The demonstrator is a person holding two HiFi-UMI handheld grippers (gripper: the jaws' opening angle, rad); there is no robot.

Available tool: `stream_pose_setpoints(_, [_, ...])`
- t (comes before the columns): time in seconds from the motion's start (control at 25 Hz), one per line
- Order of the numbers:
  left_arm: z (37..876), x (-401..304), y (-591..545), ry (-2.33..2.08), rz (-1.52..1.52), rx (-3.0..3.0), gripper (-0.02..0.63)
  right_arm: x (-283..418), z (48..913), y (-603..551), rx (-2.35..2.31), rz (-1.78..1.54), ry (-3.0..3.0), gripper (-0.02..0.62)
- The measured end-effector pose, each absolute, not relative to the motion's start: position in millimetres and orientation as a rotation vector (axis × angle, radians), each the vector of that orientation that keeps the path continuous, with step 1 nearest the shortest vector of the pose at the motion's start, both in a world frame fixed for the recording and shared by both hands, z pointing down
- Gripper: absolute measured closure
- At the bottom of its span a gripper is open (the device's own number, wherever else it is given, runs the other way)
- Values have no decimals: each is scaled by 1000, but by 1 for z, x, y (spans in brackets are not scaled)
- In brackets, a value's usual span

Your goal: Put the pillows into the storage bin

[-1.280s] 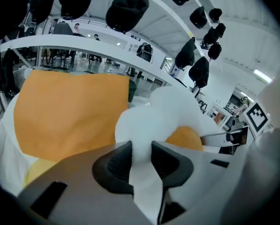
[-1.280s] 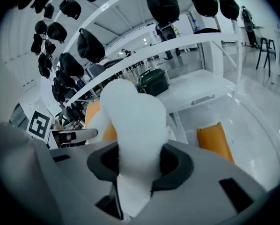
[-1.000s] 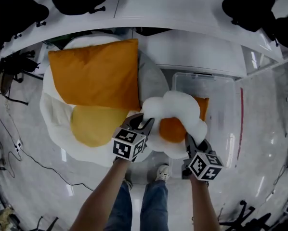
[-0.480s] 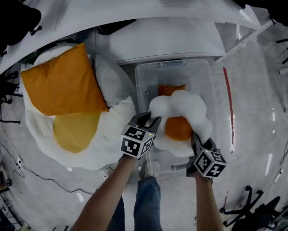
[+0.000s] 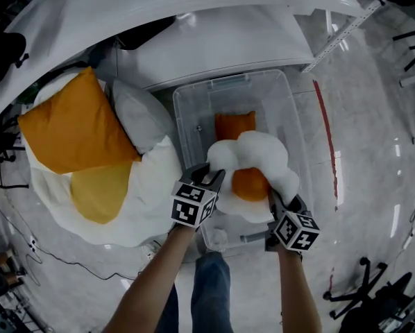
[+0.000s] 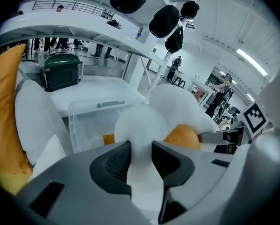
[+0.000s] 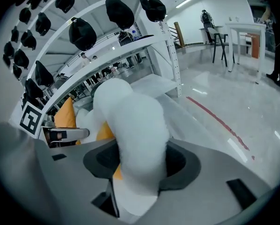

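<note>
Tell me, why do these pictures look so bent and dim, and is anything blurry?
Head view: dim overall, the shelf bows from the wide lens, glare streaks the floor. Left gripper view: black corners, near jaws soft. Right gripper view: the fried-egg pillow looms close, soft-edged.

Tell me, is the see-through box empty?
Not empty. A small orange pillow lies on the bottom of the clear storage bin, partly hidden by the fried-egg pillow held in front.
</note>
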State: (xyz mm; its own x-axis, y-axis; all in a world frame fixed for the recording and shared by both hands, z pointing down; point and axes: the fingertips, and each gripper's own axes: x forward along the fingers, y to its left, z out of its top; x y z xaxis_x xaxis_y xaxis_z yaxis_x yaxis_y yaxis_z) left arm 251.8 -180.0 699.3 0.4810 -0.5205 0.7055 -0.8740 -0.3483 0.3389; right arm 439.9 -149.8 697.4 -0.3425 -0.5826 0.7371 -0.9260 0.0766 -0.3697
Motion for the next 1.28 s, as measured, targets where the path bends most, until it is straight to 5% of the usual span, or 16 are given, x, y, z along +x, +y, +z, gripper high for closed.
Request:
stream_pose_setpoints(0.32, [724,241,-163,-1185,657,1909,373,452,732,-125,1473,1191,-1811,285])
stream_pose_setpoints(0.68, [705,210,-155,-1233,586,1906,371,442,712,-126,1559,1236,-1827,222])
stream_pose_setpoints(1.0, [663,133,-145,-1356,499,1862,370,345,656,-152,1443,1147,-2006,222])
stream_pose_setpoints(1.28, [630,-3,-133,-1516,442,1777,368,202,619,-176,1277,1096,-2151,222])
